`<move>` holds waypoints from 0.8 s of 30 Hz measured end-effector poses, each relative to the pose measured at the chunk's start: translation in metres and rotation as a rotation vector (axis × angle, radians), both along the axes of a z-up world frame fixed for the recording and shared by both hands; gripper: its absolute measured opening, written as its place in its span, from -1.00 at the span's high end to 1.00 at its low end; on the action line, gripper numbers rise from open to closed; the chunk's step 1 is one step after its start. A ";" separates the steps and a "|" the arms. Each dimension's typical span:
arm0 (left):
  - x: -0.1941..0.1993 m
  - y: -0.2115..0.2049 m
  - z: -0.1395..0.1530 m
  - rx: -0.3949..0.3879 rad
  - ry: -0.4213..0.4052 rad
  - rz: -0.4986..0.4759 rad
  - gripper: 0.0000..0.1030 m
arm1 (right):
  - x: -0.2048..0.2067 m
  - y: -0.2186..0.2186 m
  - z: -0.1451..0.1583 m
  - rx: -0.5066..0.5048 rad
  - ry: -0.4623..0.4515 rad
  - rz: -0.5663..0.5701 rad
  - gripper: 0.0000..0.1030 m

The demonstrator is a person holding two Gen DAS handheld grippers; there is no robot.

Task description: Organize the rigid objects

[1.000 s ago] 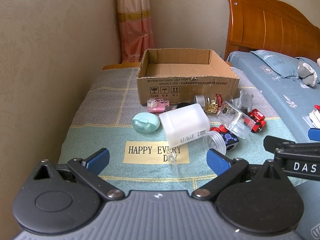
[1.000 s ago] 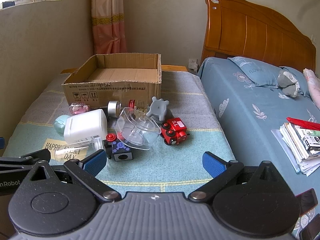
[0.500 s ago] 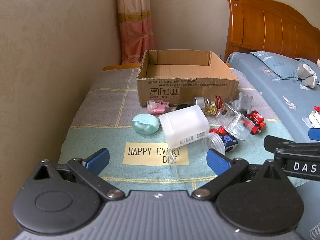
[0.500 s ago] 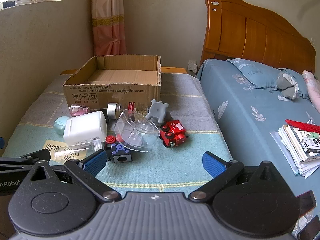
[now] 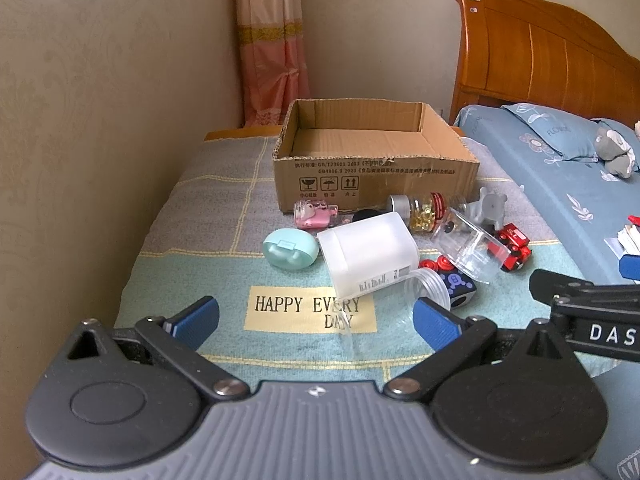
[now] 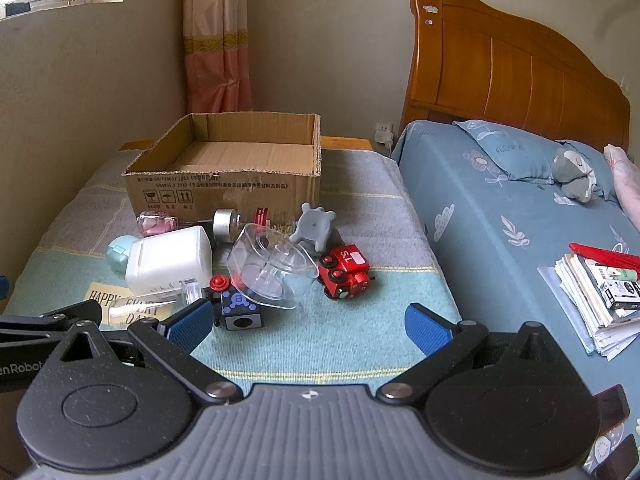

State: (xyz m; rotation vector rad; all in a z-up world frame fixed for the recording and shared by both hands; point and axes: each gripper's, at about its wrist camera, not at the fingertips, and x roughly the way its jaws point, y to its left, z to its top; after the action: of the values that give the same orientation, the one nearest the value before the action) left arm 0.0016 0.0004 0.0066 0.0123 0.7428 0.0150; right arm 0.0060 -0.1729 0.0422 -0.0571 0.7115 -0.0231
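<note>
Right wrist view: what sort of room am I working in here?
A bedroom, most likely: a wooden headboard stands over a made bed with a pillow, and a pink curtain hangs in the corner behind the cardboard box.

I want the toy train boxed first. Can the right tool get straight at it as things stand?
Probably yes. The right tool is open, and bare blanket lies between it and the red toy train. The clear plastic container crowds the train's left side, so approach from the right.

Beige walls (image 6: 320, 40), wooden headboard (image 6: 500, 68), pink curtain (image 6: 216, 40)
</note>
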 end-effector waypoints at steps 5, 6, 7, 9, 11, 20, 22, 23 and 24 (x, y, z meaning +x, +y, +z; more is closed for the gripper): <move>0.001 0.000 -0.003 -0.001 0.006 0.003 -0.98 | 0.001 0.000 -0.001 0.003 -0.003 0.002 -1.00; 0.002 0.000 -0.003 -0.003 0.006 0.001 -0.98 | 0.001 0.000 -0.001 0.006 -0.006 0.004 -1.00; 0.003 0.000 -0.004 -0.005 0.006 0.000 -0.98 | 0.001 0.000 -0.001 0.008 -0.009 0.005 -1.00; 0.004 0.000 -0.005 -0.013 0.002 -0.013 -0.98 | 0.001 -0.001 -0.001 0.010 -0.021 0.009 -1.00; 0.007 -0.002 -0.007 -0.025 0.003 -0.027 -0.99 | 0.001 -0.003 -0.001 0.013 -0.033 0.010 -1.00; 0.025 -0.006 -0.017 -0.048 0.017 -0.078 -0.99 | 0.008 -0.016 -0.010 0.039 -0.023 0.003 -1.00; 0.032 -0.007 -0.018 -0.051 0.020 -0.090 -0.99 | 0.010 -0.020 -0.013 0.046 -0.022 0.014 -1.00; 0.035 -0.008 -0.018 -0.055 0.021 -0.097 -0.99 | 0.011 -0.021 -0.014 0.049 -0.020 0.020 -1.00; 0.040 -0.008 -0.019 -0.063 0.025 -0.103 -0.99 | 0.012 -0.023 -0.017 0.054 -0.015 0.027 -1.00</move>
State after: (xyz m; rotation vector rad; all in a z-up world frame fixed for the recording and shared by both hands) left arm 0.0413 -0.0075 -0.0121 -0.0093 0.7670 -0.1064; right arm 0.0181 -0.1961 0.0252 -0.0148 0.6958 0.0218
